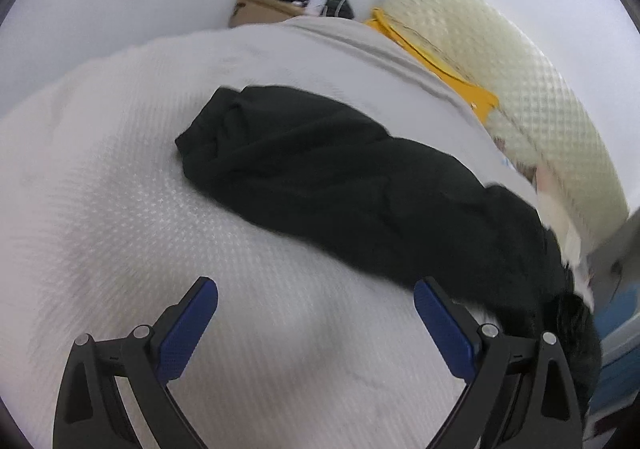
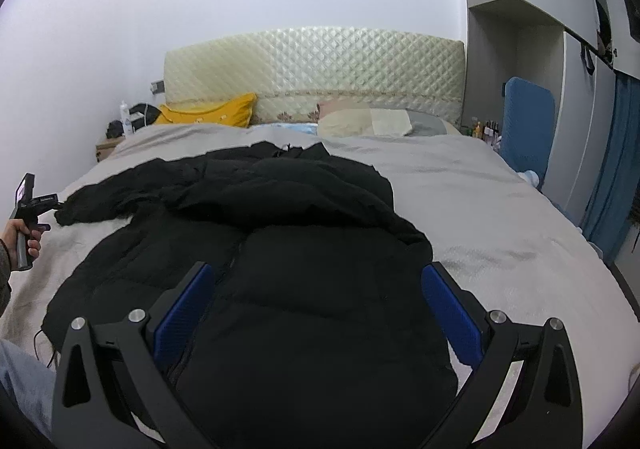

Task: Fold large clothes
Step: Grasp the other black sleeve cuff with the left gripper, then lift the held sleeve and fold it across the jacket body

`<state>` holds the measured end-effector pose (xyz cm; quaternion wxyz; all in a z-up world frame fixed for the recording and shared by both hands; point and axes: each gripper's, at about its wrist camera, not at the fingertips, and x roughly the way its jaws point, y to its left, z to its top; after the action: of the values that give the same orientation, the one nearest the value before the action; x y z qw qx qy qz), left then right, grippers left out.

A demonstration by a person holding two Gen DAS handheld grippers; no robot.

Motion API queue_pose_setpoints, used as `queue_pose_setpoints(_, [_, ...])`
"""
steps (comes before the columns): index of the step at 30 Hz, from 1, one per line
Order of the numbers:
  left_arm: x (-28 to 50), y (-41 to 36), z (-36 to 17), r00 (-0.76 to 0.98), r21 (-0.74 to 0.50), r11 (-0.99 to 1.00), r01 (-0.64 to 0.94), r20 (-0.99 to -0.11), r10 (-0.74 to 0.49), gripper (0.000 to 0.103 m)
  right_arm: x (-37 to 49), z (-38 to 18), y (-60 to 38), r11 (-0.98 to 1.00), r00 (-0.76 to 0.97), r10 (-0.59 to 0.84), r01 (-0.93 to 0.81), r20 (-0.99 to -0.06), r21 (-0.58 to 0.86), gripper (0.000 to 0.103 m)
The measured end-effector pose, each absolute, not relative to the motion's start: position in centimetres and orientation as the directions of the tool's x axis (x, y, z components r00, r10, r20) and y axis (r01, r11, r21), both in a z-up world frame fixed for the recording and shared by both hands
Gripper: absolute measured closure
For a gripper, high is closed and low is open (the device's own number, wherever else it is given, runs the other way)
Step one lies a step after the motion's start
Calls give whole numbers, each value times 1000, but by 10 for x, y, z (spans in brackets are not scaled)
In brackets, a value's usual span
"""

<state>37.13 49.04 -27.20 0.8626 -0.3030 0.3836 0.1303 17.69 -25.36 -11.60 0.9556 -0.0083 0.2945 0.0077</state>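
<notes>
A large black padded jacket (image 2: 304, 249) lies spread on the bed (image 2: 480, 201), collar toward the headboard, one sleeve stretched to the left. My right gripper (image 2: 318, 289) is open and empty, hovering above the jacket's lower body. My left gripper (image 1: 316, 301) is open and empty above bare bedspread, just beside the sleeve (image 1: 320, 169). In the right wrist view the left gripper (image 2: 42, 203) shows at the left edge, held in a hand next to the sleeve's cuff.
A quilted cream headboard (image 2: 316, 65) stands at the back with a yellow pillow (image 2: 208, 115) and pale pillows (image 2: 368, 121). A bedside stand (image 2: 108, 147) with clutter is at the left. A blue padded board (image 2: 528, 125) and wardrobe (image 2: 520, 29) stand to the right.
</notes>
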Motion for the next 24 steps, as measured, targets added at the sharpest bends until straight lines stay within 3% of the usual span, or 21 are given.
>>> queue_pose_setpoints(3, [390, 506, -290, 688, -488, 745, -456, -724, -53, 10, 188, -121, -246, 1000, 816, -13, 0, -578, -22, 0])
queue_pose_setpoints(14, [462, 545, -327, 721, -556, 652, -516, -693, -21, 12, 230, -148, -221, 996, 754, -57, 1, -654, -86, 0])
queue_pose_setpoints(17, [472, 551, -323, 721, -548, 651, -525, -692, -2, 39, 234, -148, -223, 997, 752, -52, 6, -657, -72, 0])
queue_pose_setpoints(19, [476, 552, -318, 726, -550, 655, -518, -688, -3, 66, 234, -147, -226, 998, 756, -56, 16, -652, -67, 0])
queue_pose_setpoints(21, [478, 548, -307, 728, -519, 684, -513, -686, 25, 85, 235, -146, -225, 998, 756, -58, 21, -652, -64, 0])
queue_pose_setpoints(22, [477, 545, -300, 728, -502, 697, -512, -684, 44, 92, 234, -146, -226, 998, 755, -55, 21, -653, -60, 0])
queue_pose_setpoints(24, [475, 535, -281, 732, -461, 729, -506, -677, 81, 97, 231, -143, -226, 998, 758, -53, 18, -650, -60, 0])
